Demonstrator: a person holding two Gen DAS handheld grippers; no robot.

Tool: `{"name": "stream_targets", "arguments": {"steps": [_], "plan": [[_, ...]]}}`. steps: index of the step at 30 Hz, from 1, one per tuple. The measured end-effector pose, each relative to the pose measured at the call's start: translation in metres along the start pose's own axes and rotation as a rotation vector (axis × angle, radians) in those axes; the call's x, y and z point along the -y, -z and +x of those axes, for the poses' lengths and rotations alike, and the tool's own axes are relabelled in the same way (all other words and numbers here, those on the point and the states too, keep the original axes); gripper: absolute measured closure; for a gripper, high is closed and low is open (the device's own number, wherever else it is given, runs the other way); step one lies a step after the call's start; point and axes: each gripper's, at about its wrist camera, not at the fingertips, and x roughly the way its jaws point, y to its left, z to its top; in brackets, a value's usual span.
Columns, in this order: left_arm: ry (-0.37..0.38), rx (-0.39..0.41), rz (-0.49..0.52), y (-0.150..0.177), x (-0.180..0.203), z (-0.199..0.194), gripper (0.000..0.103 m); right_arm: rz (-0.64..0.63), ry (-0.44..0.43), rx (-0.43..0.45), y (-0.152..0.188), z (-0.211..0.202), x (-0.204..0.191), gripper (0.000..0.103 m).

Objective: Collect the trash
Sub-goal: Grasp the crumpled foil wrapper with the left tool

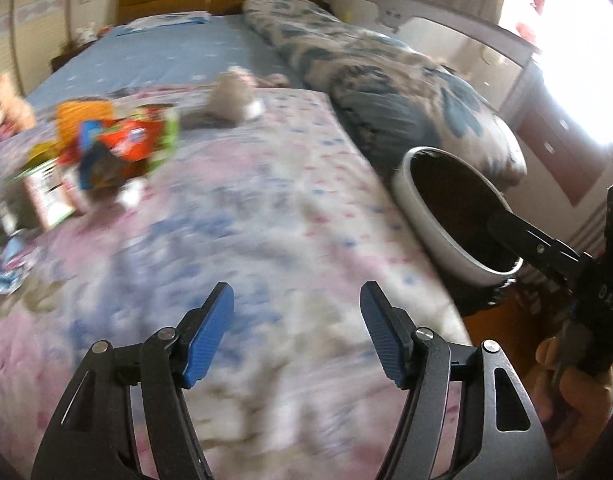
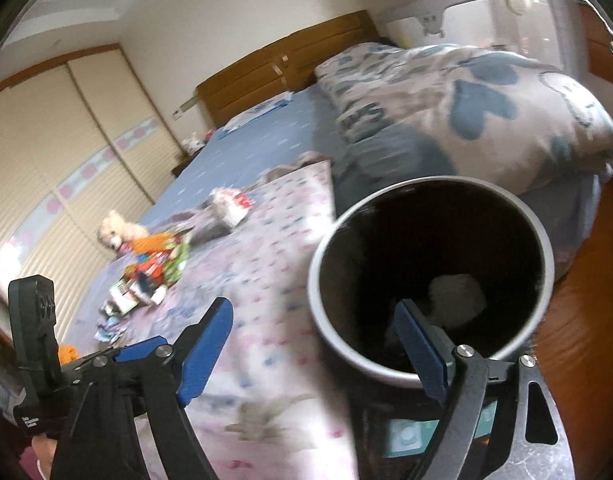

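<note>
With both hand-held grippers, left point(image 1: 296, 334) and right point(image 2: 312, 350), open and empty, reach for the wrappers point(image 1: 106, 148), then return to the bin point(image 2: 426, 280).

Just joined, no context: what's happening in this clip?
A person is clearing trash off a bed with two handheld tools. Both the left tool and the right tool are open and empty. The right one sits at the round white-rimmed black bin, with pale crumpled trash inside. Colourful wrappers remain on the floral bedspread.

Both wrist views look down-forward, close; share bed point(image 1: 266, 200) and bin point(image 2: 426, 280).
</note>
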Motion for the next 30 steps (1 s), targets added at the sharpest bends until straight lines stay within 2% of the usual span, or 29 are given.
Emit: {"name": "stream_targets", "arguments": {"steps": [15,30], "plan": [[-0.126,0.036,-0.163,0.039,-0.096,-0.035,0.036,-0.089,-0.124,-0.083,0.021,0.046,-0.083,0.018],[-0.226,0.076,-0.273,0.040,-0.163,-0.057,0.035,-0.155,-0.203,-0.142,0.028,0.090,-0.146,0.018]]}}
